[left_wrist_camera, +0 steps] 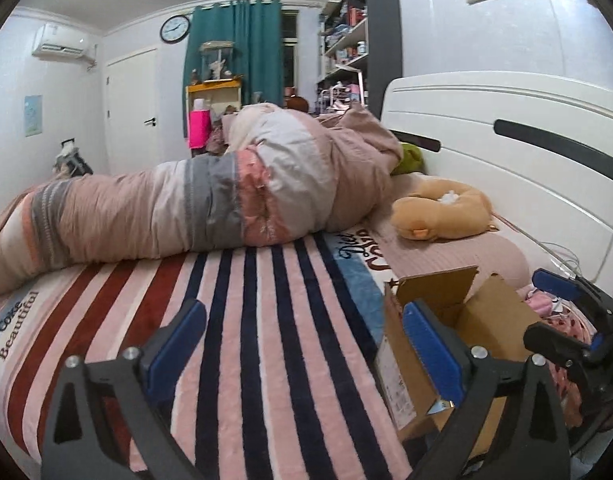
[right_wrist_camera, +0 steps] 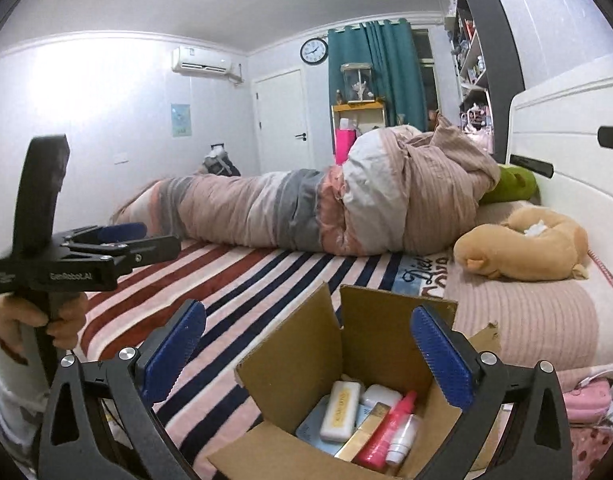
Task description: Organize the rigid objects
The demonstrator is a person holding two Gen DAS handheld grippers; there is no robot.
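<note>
Now both grippers gape empty — right gripper (right_wrist_camera: pixel 306 356) over the box (right_wrist_camera: pixel 390 332), left gripper (left_wrist_camera: pixel 302 356) beside it. Inside: pink bottle (right_wrist_camera: pixel 386 432), cream case (right_wrist_camera: pixel 340 410) etc. — light, stiff, prob. slick; pinch across the middle.

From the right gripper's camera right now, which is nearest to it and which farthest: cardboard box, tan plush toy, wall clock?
1. Cardboard box, directly beneath the right gripper.
2. Tan plush toy, right side of the bed.
3. Wall clock, far wall, beside the curtain.
</note>
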